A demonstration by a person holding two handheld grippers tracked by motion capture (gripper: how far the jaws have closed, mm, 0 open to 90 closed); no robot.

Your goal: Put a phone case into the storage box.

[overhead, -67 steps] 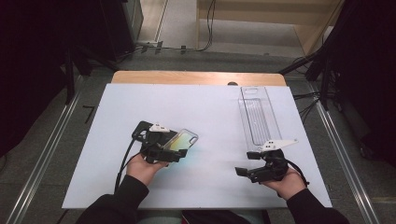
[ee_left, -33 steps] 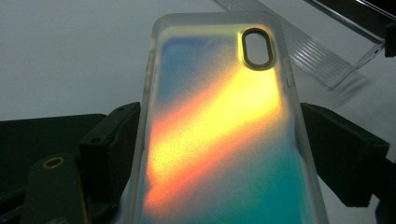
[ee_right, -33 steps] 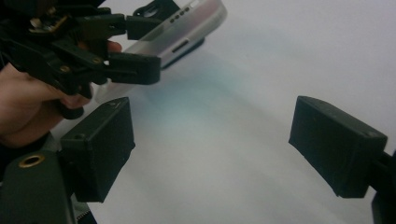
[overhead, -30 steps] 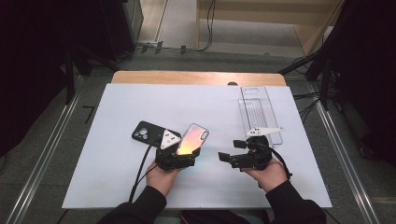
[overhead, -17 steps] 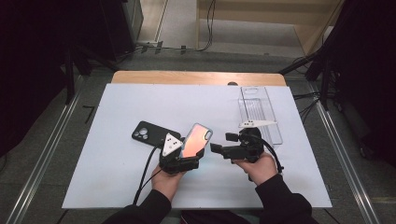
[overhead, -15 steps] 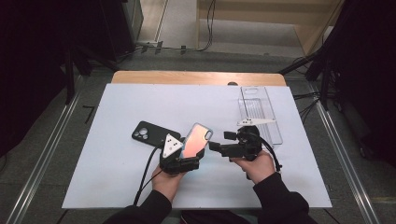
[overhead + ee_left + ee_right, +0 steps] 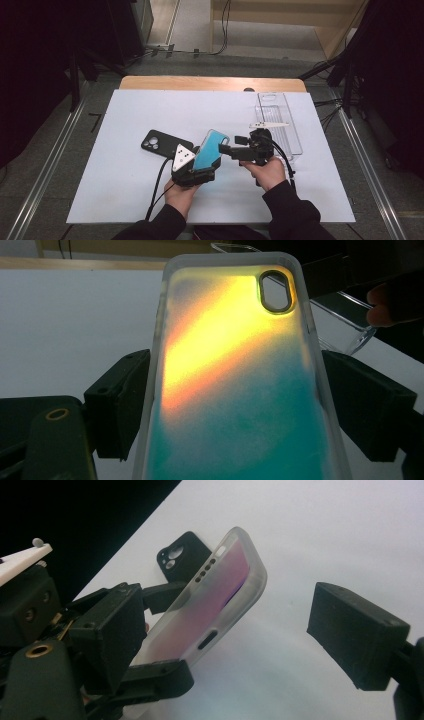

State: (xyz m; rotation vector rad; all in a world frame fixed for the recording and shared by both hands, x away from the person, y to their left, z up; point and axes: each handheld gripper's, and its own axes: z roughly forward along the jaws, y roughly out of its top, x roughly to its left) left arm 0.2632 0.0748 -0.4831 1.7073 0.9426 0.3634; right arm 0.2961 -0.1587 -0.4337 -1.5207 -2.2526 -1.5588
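My left gripper (image 7: 206, 162) (image 7: 240, 405) is shut on a translucent phone case (image 7: 210, 149) (image 7: 235, 390) that shimmers teal and orange, one jaw on each long edge. It holds the case tilted up above the white table (image 7: 120, 190). My right gripper (image 7: 232, 145) (image 7: 225, 615) comes in from the right, open, with its jaws at the case's upper end (image 7: 220, 595). The case lies by the right gripper's left jaw, and the other jaw stands well clear of it. A black phone case (image 7: 162, 144) (image 7: 182, 555) lies flat on the table to the left.
A clear phone case (image 7: 277, 120) (image 7: 345, 325) lies at the table's back right, just behind my right hand. A wooden strip (image 7: 210, 83) runs along the far edge. Metal rails border both sides of the table.
My right gripper has moved left, from beside the clear case to the upper end of the held case. The left gripper and its case have stayed put for the last second.
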